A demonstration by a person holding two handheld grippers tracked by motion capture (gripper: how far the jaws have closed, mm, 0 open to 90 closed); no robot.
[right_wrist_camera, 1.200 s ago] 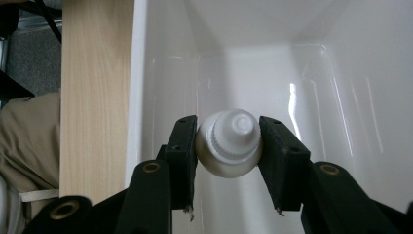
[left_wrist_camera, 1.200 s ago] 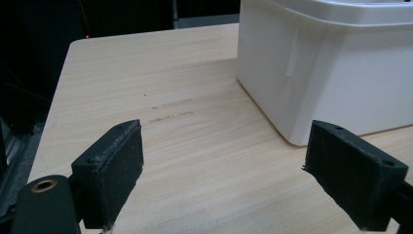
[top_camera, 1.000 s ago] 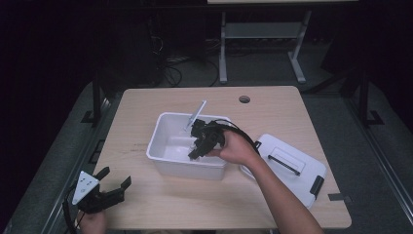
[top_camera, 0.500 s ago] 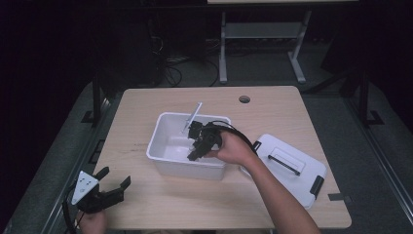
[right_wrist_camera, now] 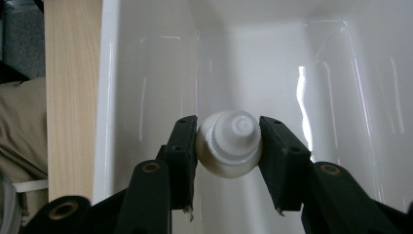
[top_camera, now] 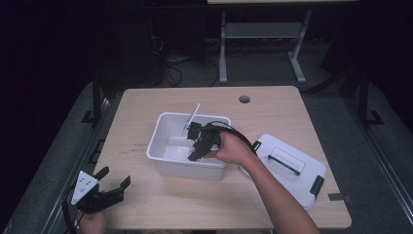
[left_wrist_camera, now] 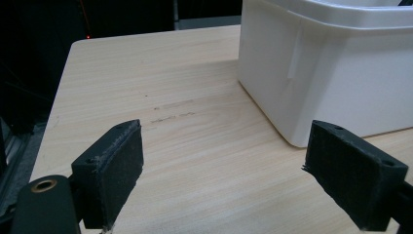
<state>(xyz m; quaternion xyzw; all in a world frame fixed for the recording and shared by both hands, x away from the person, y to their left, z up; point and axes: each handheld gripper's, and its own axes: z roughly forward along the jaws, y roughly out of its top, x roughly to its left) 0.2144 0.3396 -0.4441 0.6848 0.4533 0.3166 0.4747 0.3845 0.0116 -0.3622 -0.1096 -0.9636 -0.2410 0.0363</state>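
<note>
The right gripper [right_wrist_camera: 229, 146] is clamping a white capped bottle [right_wrist_camera: 229, 144] between its pads, holding it down inside the white bin [top_camera: 163, 131] at the table's middle. The left gripper [top_camera: 113, 183] is resting with jaws wide and empty at the table's [top_camera: 146, 102] near left corner, just beside the bin. The bin's lid [top_camera: 292, 168] is lying to its right.

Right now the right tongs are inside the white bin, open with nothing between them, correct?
Not quite. The right tongs are inside the white bin, but they are closed on a white capped bottle, as the right gripper view shows.
</note>
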